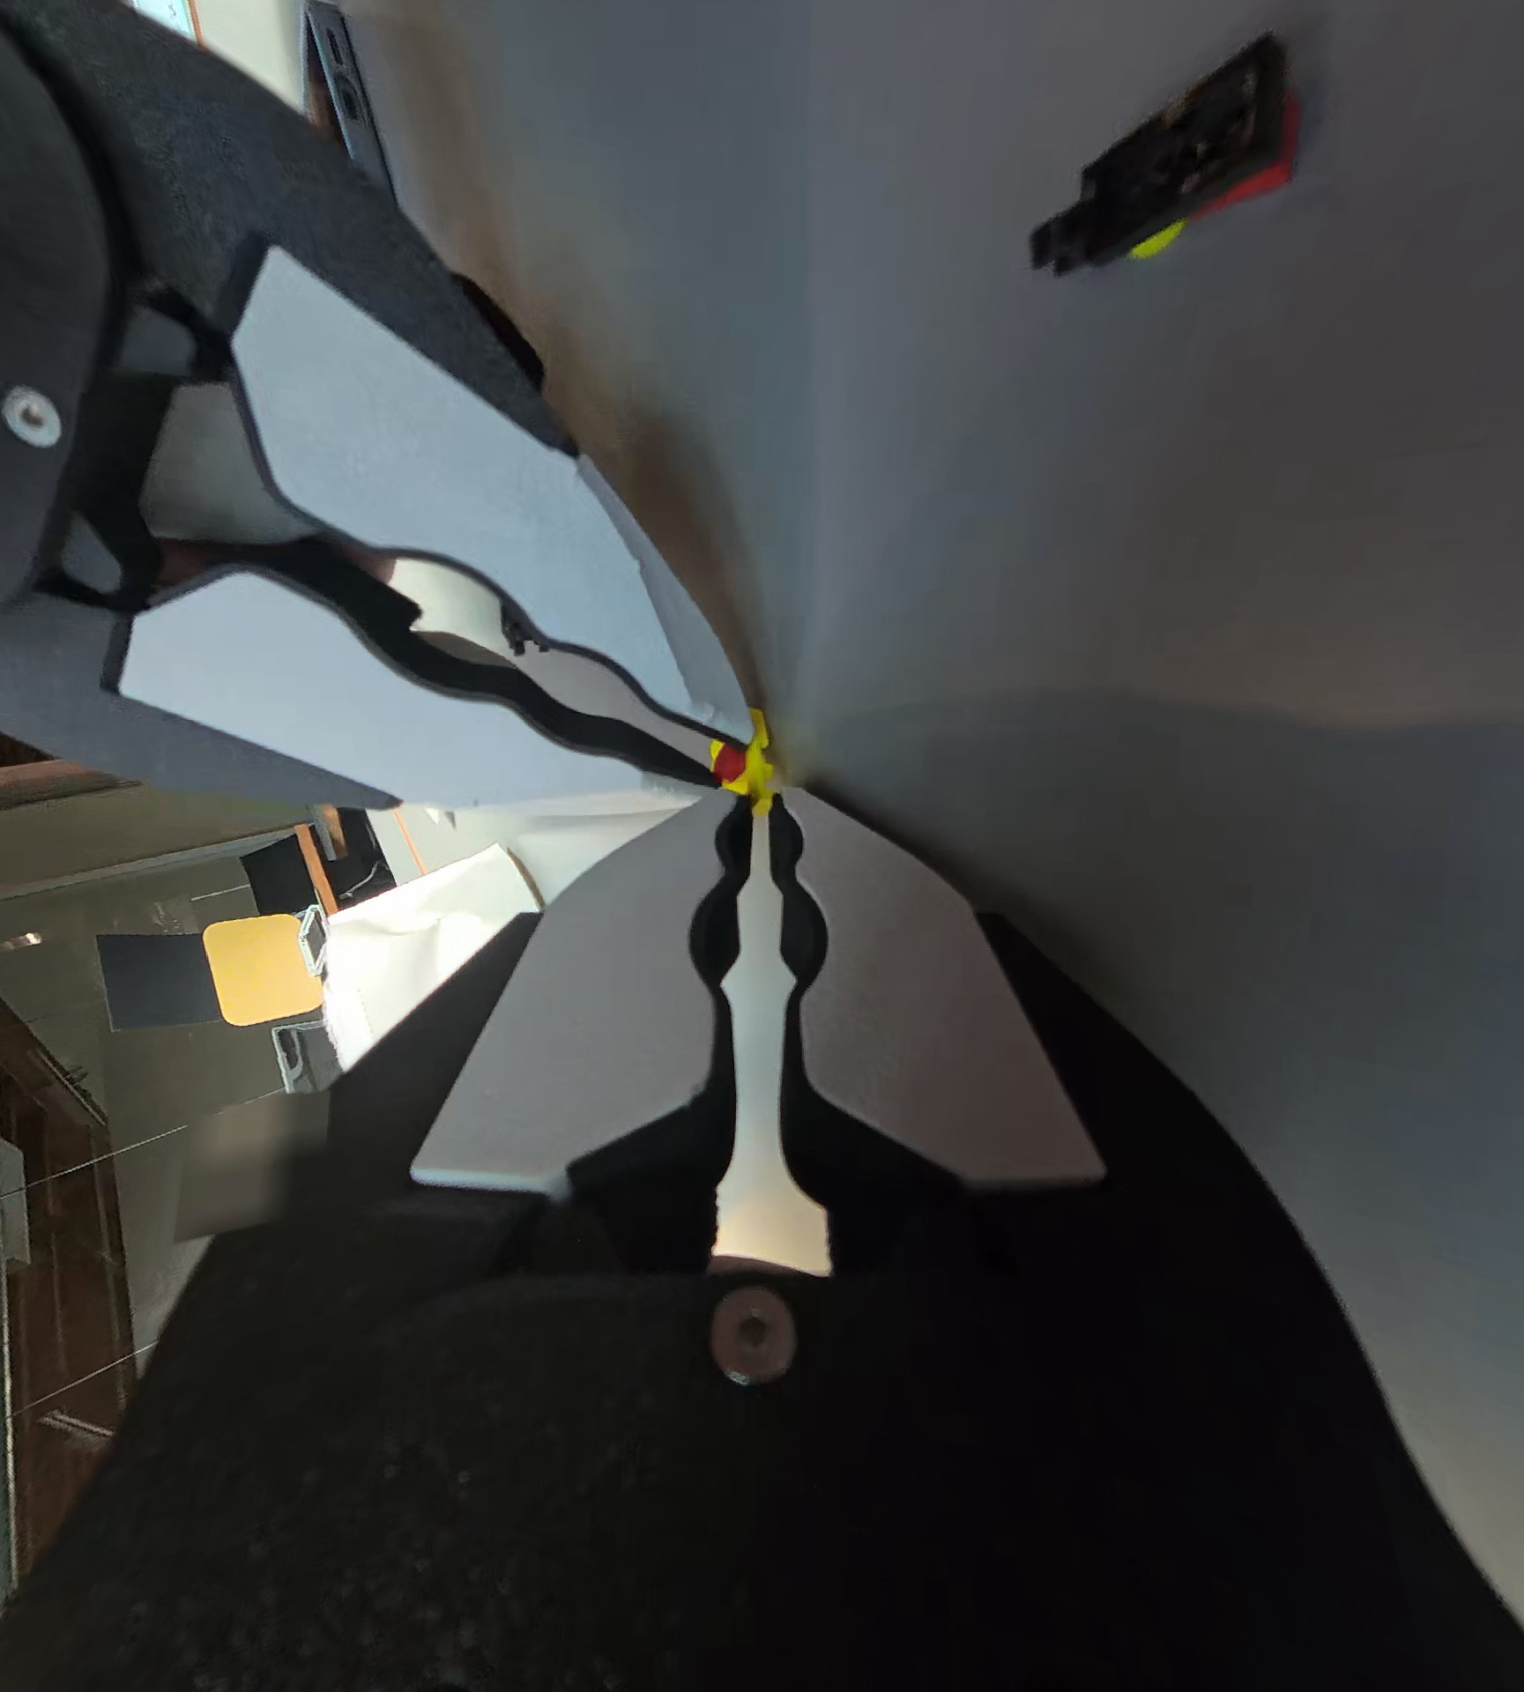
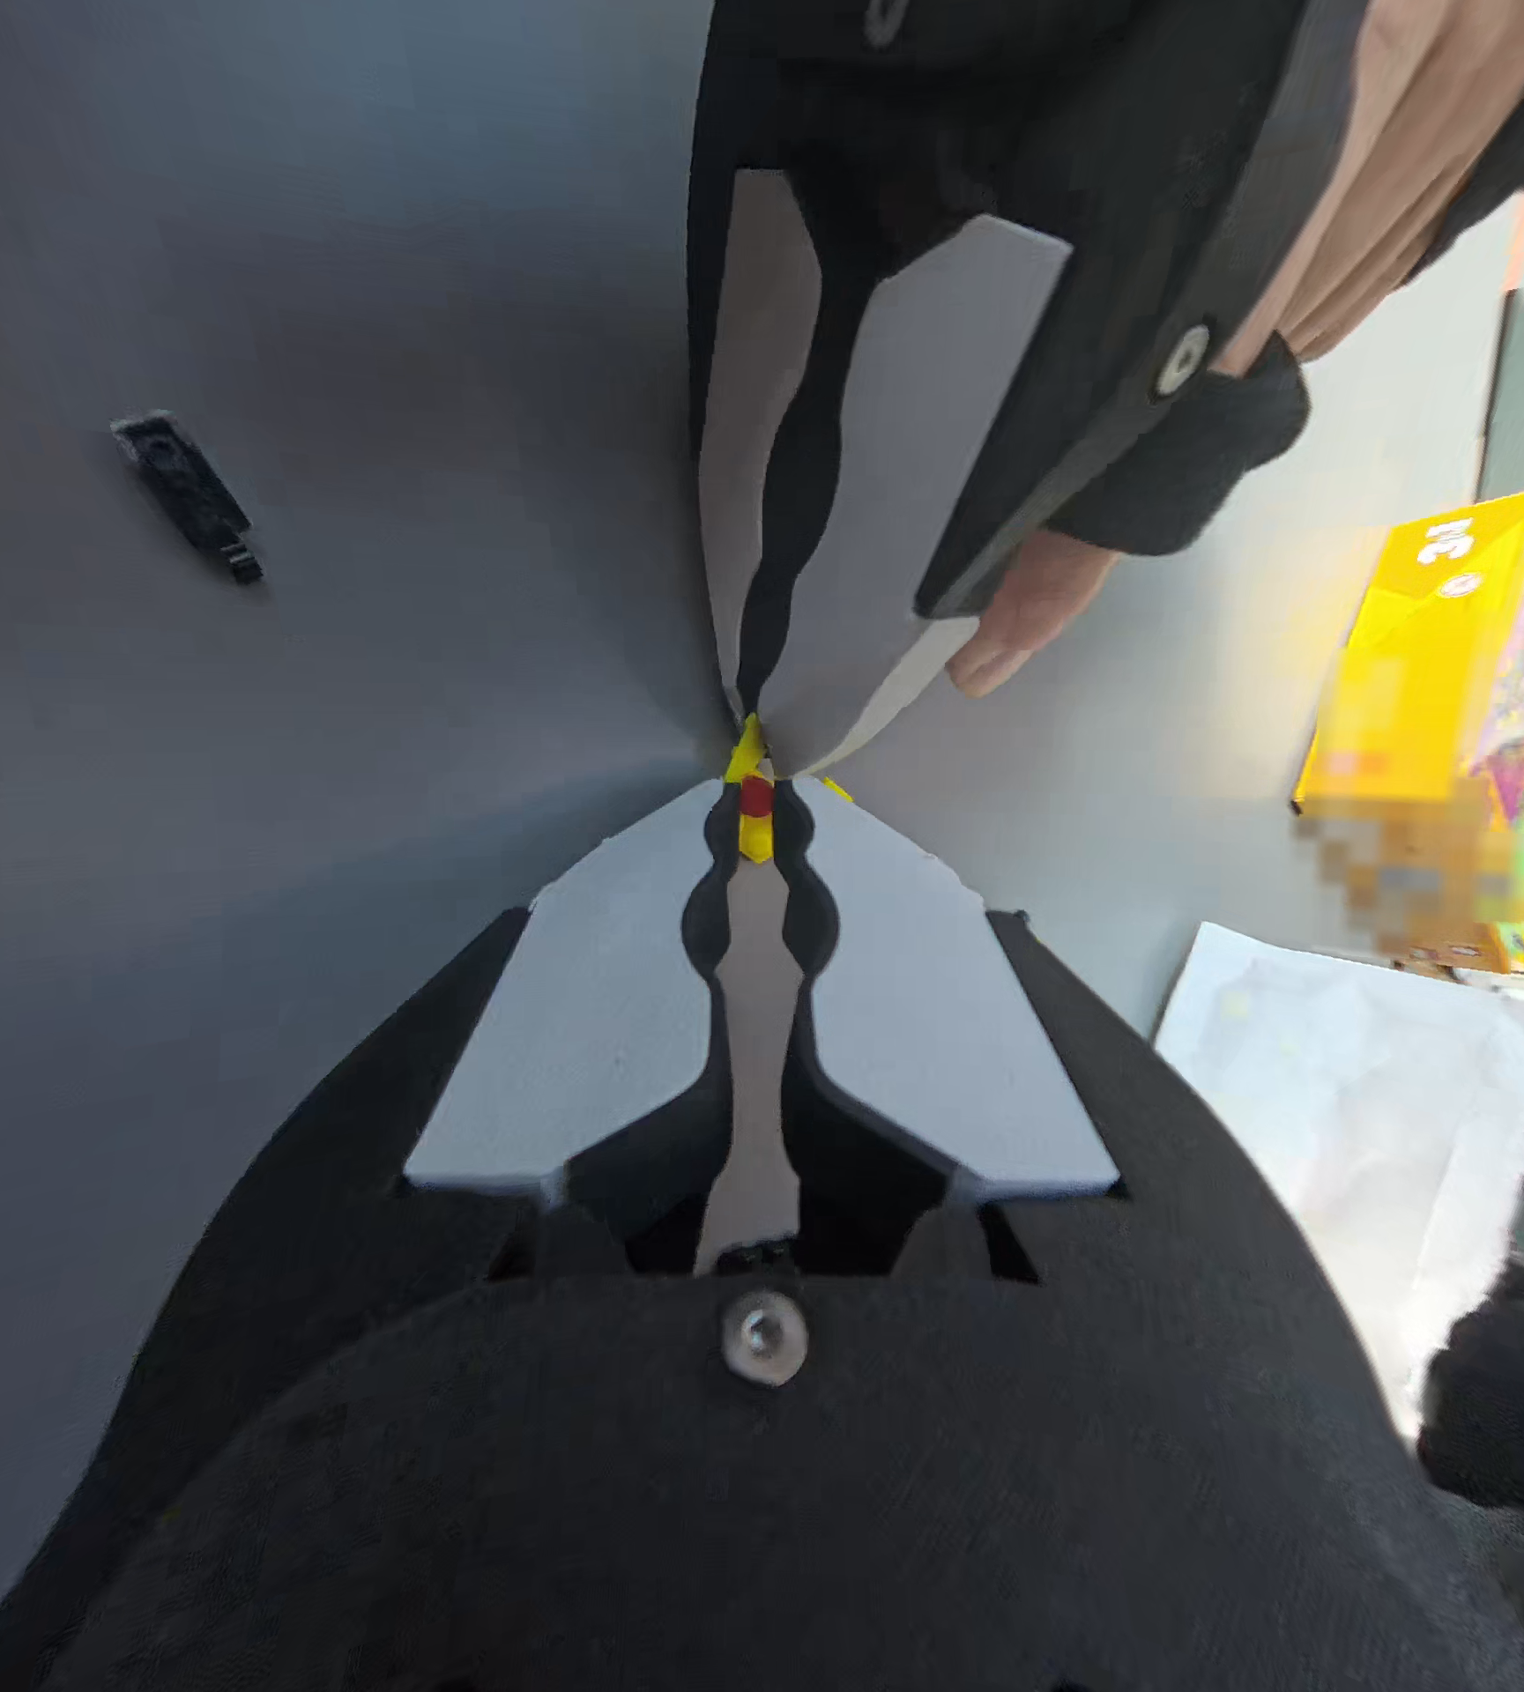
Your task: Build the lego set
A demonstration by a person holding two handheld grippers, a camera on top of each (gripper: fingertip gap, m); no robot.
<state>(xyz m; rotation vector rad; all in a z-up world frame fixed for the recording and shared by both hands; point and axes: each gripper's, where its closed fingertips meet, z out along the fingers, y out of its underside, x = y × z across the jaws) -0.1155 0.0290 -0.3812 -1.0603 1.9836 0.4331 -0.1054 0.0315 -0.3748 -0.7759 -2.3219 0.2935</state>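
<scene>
Nearest in the left wrist view, my left gripper (image 1: 760,798) is closed on a small yellow piece (image 1: 760,767) that carries a red stud (image 1: 730,765); the fingers meet at the piece with no gap to spare. My right gripper (image 1: 721,746) enters that view from the upper left, its tips closed on the same cluster from the other side. The right wrist view confirms it: the right gripper (image 2: 756,806) pinches the yellow piece (image 2: 753,838) with the red stud (image 2: 756,797) showing between its fingers, and the left gripper (image 2: 753,728) comes down from above, tips touching the yellow. I cannot tell whether the yellow is one piece or two being joined.

I judge the step in hand to be pressing two small parts together in mid-air, above the grey table (image 1: 1106,549). To do it well I keep both grips firm, line up the studs squarely, and push straight along the joint without twisting, since parts this small can pop out sideways.

Farther off, a black assembly (image 1: 1170,165) with a red edge lies on the table, well apart. Beyond, at the table's edge, a yellow box (image 2: 1426,659) stands near white paper (image 2: 1344,1099).
</scene>
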